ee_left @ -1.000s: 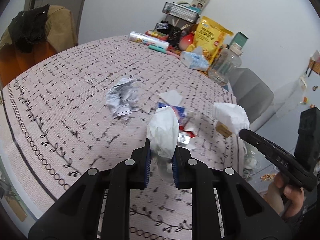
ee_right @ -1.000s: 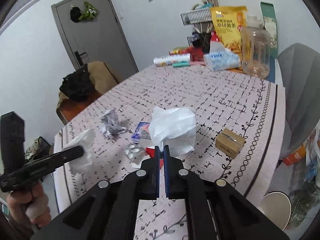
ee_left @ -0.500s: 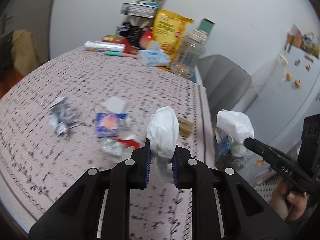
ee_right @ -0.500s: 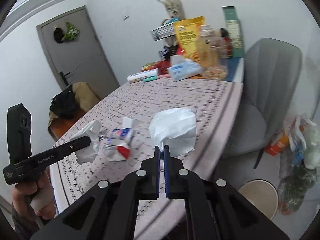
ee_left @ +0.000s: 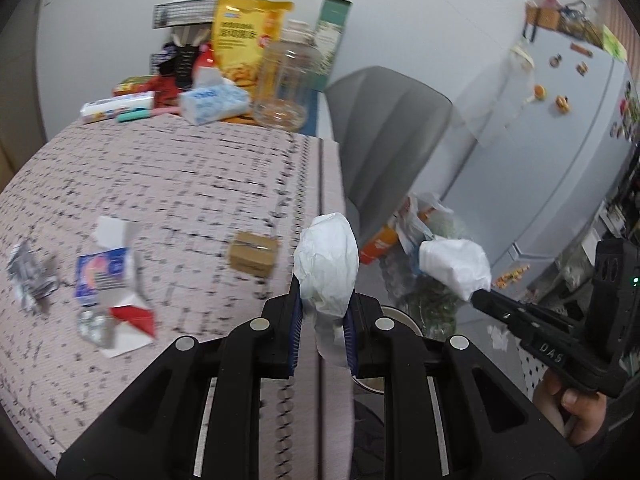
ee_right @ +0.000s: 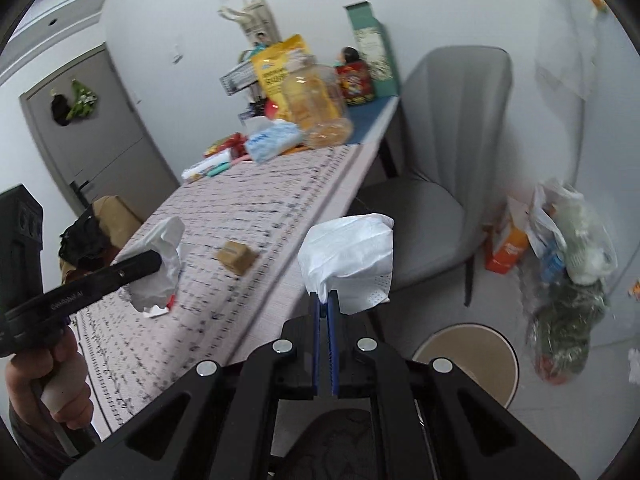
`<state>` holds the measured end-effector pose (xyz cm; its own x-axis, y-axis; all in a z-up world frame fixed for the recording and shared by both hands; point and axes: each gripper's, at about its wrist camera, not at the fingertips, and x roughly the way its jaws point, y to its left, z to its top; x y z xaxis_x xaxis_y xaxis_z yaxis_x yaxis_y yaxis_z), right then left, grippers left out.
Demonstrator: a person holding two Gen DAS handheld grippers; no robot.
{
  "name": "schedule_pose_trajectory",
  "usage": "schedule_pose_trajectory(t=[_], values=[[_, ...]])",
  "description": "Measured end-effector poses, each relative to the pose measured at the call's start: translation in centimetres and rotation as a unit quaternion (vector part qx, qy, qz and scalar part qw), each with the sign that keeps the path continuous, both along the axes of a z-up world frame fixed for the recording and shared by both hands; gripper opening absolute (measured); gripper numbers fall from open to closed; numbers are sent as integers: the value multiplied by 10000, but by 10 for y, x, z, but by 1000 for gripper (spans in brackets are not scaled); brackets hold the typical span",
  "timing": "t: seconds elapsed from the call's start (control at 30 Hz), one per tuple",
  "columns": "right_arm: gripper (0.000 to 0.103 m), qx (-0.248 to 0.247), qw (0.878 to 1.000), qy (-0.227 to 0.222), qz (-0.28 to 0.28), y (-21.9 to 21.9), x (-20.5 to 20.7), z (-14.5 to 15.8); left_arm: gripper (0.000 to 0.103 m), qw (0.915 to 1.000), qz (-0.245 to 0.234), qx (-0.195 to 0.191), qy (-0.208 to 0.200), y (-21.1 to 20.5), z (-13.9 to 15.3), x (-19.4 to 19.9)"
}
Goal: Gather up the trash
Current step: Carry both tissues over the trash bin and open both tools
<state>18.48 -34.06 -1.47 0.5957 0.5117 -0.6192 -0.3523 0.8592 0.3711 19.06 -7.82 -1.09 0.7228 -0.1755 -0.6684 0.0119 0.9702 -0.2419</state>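
My left gripper [ee_left: 321, 312] is shut on a crumpled white tissue [ee_left: 326, 266] and holds it above the table's right edge. My right gripper [ee_right: 325, 300] is shut on a second white tissue [ee_right: 352, 254] beyond the table edge, above the floor. Each gripper shows in the other's view, the right one [ee_left: 480, 298] and the left one [ee_right: 154, 262], each with its tissue. A round trash bin [ee_right: 472, 354] stands on the floor below. A small cardboard box [ee_left: 253, 254], a blue wrapper [ee_left: 102, 274], a red-white paper [ee_left: 130, 322] and crumpled foil [ee_left: 30, 276] lie on the tablecloth.
A grey chair [ee_right: 440, 168] stands at the table's side. Plastic bags of rubbish [ee_right: 568, 256] and an orange carton [ee_right: 506, 248] sit on the floor by the fridge [ee_left: 560, 128]. A jar [ee_left: 286, 84], tissue pack [ee_left: 214, 100] and snack bag [ee_left: 244, 40] crowd the table's far end.
Both grippers have swung right with their tissues, from over the table's middle to its right edge and the floor. The bin and chair have come into view.
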Motion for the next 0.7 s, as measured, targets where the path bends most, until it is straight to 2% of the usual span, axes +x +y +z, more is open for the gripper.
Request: schedule_pose_trajectory(t=[0.43,0.53,0.57,0.6,0.63,0.67,0.7], values=[[5,63,9951,664,-737,-64,27,-75,18,9955,-737,319,501,-88,-37,50],[8,136,9940,734,-805,-75,36,-90,18,9936,-846,356,657,-104,-48,62],[12,190,9932,808,-819,-80,40,-98,18,9928,-884,369,714,-110,-53,67],[21,230,9922,880,-857,-85,43,-105,18,9923,-909,386,748,-114,-55,70],[42,273,9909,925,-934,-91,44,-111,18,9915,-950,418,785,-120,-59,73],[50,300,9896,934,-1055,-99,45,-116,18,9906,-998,449,819,-126,-62,76],[51,316,9889,949,-1102,-105,44,-121,18,9900,-1030,467,844,-130,-64,78]])
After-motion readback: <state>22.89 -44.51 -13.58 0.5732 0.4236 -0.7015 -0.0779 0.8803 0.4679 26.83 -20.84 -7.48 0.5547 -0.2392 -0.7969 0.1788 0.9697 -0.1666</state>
